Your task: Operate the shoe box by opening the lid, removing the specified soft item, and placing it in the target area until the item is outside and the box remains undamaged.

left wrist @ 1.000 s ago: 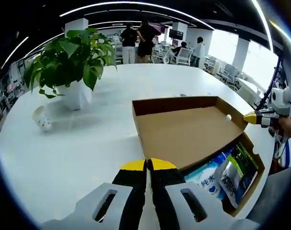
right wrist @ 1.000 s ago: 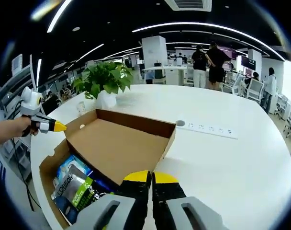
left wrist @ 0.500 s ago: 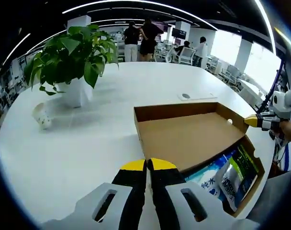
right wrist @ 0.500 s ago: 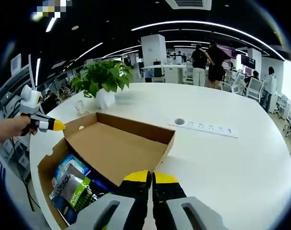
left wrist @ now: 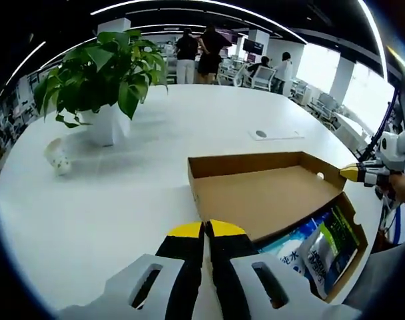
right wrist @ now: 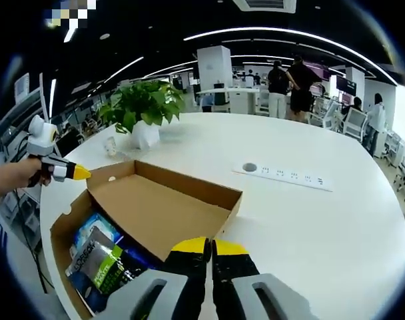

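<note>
Can't see most of the packets (left wrist: 322, 243) inside the shoe box (right wrist: 62, 230); the open lid (left wrist: 262, 197) covers them. Can't read the small words on the blue packet (right wrist: 89, 230). Can't make out the little white thing (left wrist: 57, 159) near the potted plant (left wrist: 99, 80); too blurry. People (right wrist: 289, 83) far back look too small to tell apart. Hand (right wrist: 12, 177) holding the other gripper cut off at the edge.

Brown cardboard shoe box (right wrist: 76, 220) lies open, lid (right wrist: 166, 207) folded back flat, soft packets (right wrist: 102, 260) inside
</note>
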Demonstrator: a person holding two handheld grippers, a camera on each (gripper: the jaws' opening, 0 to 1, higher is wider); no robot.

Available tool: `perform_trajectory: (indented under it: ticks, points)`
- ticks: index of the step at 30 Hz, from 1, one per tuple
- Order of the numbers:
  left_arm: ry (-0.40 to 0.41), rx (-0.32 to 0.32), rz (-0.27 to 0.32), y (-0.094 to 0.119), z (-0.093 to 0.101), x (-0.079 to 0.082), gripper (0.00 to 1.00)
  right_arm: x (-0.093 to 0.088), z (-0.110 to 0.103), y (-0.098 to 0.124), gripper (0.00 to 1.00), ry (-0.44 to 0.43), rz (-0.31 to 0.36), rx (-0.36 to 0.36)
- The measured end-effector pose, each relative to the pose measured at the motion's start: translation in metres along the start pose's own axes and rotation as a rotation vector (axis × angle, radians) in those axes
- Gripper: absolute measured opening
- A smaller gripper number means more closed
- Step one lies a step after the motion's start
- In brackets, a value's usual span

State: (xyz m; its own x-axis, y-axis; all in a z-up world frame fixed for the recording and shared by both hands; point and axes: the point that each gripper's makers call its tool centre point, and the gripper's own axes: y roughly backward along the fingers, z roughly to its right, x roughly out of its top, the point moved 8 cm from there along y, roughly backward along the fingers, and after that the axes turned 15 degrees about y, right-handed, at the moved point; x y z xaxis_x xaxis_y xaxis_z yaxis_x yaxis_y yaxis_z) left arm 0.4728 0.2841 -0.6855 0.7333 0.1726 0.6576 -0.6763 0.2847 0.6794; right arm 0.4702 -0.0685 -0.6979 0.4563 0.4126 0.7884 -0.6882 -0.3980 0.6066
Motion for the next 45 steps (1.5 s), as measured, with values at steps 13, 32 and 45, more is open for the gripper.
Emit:
perform_trajectory:
  ticks: [13,32,45]
  points:
    - [-0.005,0.009,-0.006,0.003,-0.001,-0.002,0.00,0.004,0.001,-0.006,0.00,0.015,-0.001,0.001]
    - [-0.044,0.025,0.011,0.004,-0.003,-0.002,0.02,0.004,-0.001,-0.007,0.00,0.060,-0.003,-0.005]
    - [-0.077,0.020,0.036,0.016,0.007,-0.002,0.11,-0.002,-0.010,0.005,0.08,0.085,0.008,0.023]
